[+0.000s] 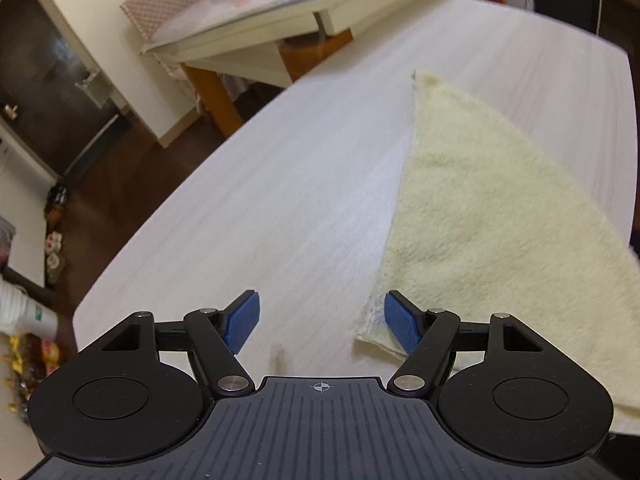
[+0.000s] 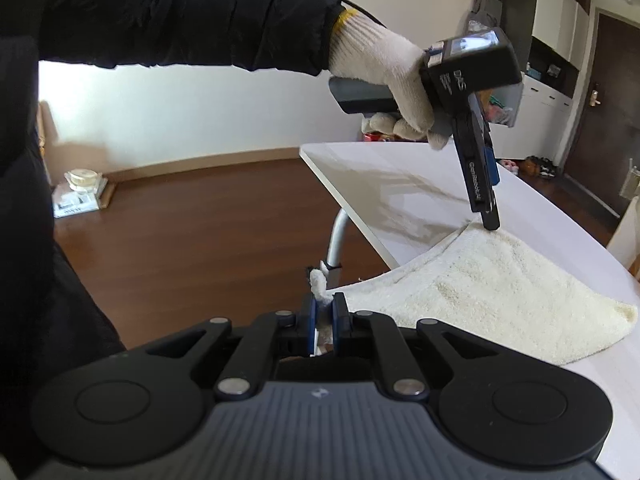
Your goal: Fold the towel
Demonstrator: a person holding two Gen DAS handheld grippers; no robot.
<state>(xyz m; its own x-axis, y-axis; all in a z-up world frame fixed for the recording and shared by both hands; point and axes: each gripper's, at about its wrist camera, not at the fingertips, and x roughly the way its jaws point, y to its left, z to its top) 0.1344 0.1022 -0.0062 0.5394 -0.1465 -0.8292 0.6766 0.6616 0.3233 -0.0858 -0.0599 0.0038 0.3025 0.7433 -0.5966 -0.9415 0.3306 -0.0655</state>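
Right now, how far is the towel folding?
Done: the right claw is shut on one towel corner, raised off the table. In hand: the left claw stands open at the next corner, gripping nothing. Left: close it, carry both corners over; the towel looks to lie in a single layer, no fold visible.

Right claw (image 2: 325, 316) clamped; left claw (image 1: 322, 326) spread wide.

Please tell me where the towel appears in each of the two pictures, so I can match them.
Left wrist: the towel fills the right half, one corner by the open left gripper.
Right wrist: lower right, a corner pinched in the right gripper.
Shared landmark: the white table.
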